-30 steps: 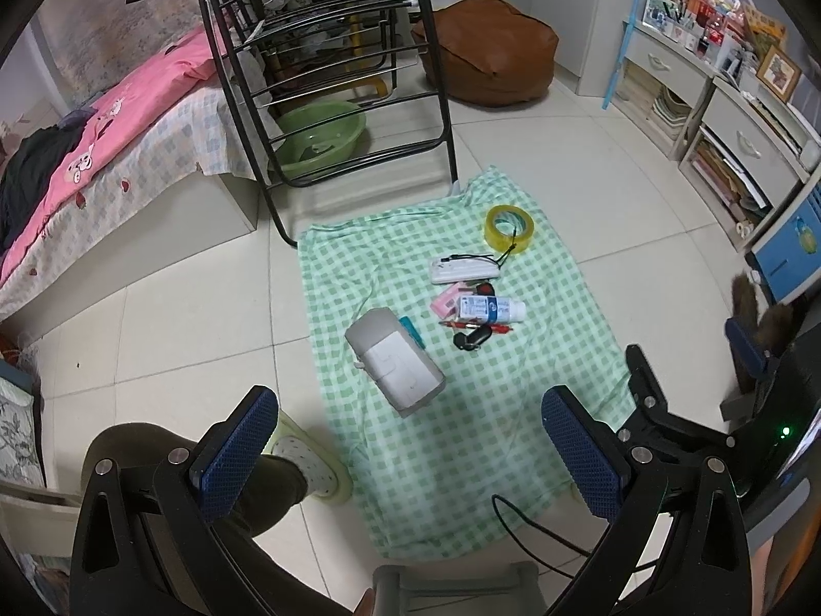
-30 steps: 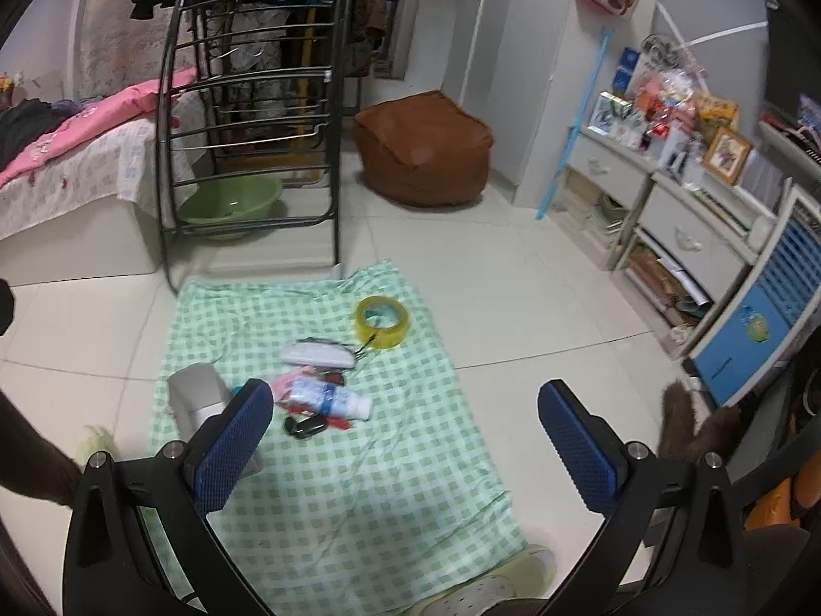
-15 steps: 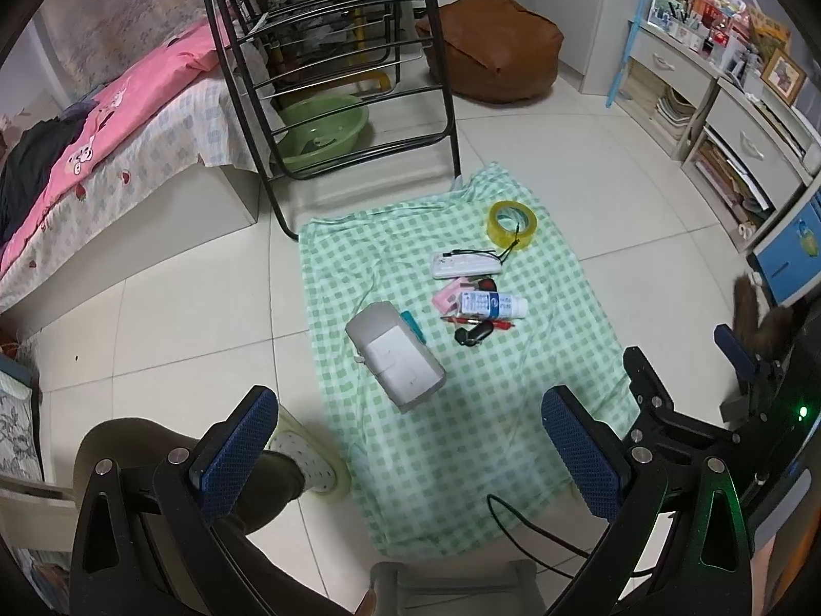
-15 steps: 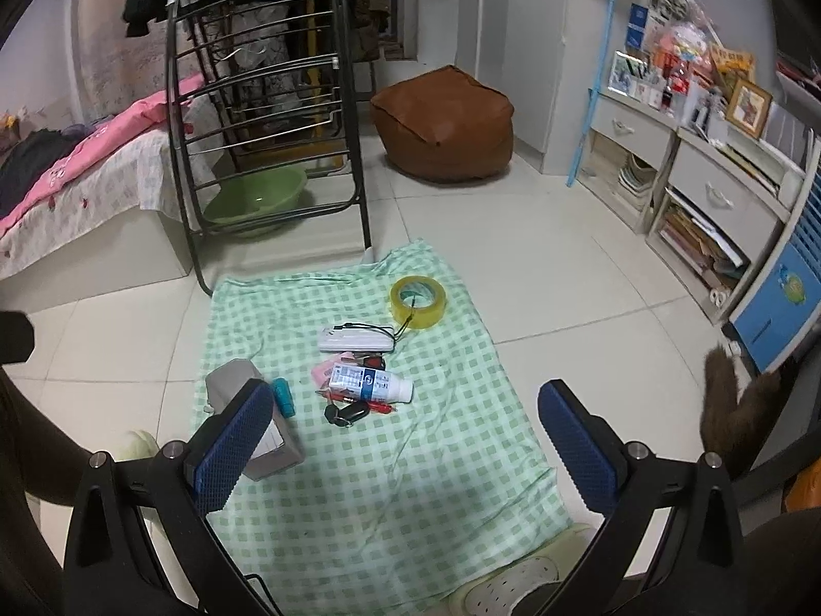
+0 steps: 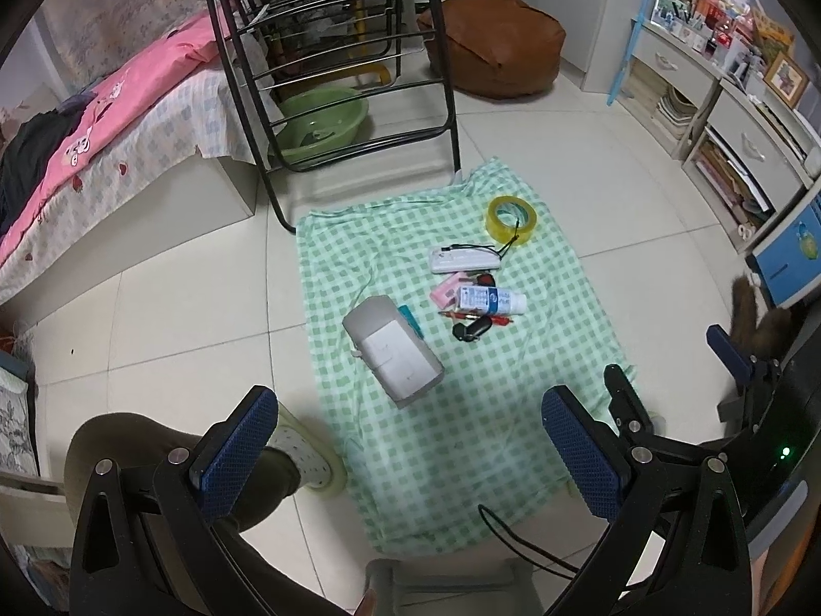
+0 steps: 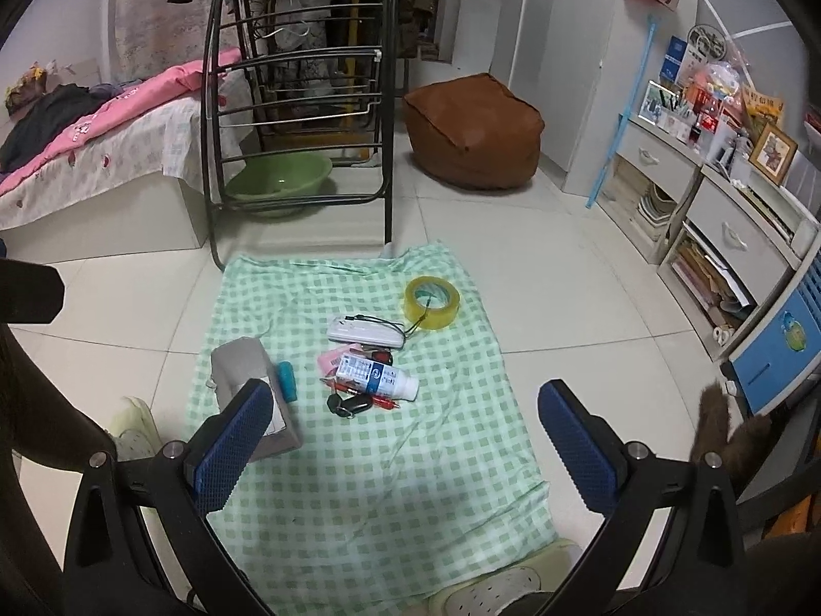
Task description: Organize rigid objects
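Currently logged, from my remote seat:

- Left gripper (image 5: 410, 454): jaws wide, nothing held, hanging high over the near end of the checked cloth (image 5: 462, 436).
- Right gripper (image 6: 405, 444): jaws wide, nothing held. Over the last second its view has swung left and tipped down, so the clutter now sits more central between its fingers; the left view has barely shifted. I read this as lining up for a first pick, with no item moved yet.
- Grey box (image 5: 392, 349): left side of the cloth, a teal tube (image 6: 286, 381) just beside it.
- Tape roll (image 5: 511, 218): far right of the cloth.
- White case (image 5: 464, 260): near side of the roll, its black cord reaching the roll.
- White bottle (image 6: 377, 376): on its side, lying over a pink packet (image 5: 445, 291) and a red pen (image 6: 385, 401).
- Black key fob (image 5: 472, 330): nearest item in the heap.

Sorting not begun, in my judgement.
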Tool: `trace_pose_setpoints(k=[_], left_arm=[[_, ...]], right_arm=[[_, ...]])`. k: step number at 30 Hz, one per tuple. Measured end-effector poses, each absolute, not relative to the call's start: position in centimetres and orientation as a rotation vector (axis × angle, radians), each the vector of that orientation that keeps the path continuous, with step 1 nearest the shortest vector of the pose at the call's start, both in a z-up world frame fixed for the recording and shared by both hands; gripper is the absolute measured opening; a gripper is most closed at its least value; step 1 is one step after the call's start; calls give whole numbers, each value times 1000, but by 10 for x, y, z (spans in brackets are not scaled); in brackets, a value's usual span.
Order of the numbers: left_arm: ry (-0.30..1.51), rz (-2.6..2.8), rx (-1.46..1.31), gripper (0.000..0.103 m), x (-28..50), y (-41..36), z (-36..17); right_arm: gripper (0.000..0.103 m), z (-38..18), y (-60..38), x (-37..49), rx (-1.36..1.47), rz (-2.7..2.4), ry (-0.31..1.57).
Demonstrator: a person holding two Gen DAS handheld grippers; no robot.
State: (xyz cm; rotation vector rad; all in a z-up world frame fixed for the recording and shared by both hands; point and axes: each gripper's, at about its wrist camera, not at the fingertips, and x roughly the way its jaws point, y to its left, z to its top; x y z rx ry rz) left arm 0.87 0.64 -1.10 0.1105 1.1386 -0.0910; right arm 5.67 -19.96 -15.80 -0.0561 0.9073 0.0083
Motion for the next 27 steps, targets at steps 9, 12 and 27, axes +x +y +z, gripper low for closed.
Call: trace_pose_setpoints(k=[9,12,27], left_arm=[[1155,-91,105,103,14,7,-18],[1164,-90,102,103,17,7,-21],[1397,-151,36,103,75,42,-113]], right_arm=[[103,-163,-196,60,-70,-19,931],[103,-165,-193,62,-81,-21,935],[103,-228,-207,87,97,-17,1239]])
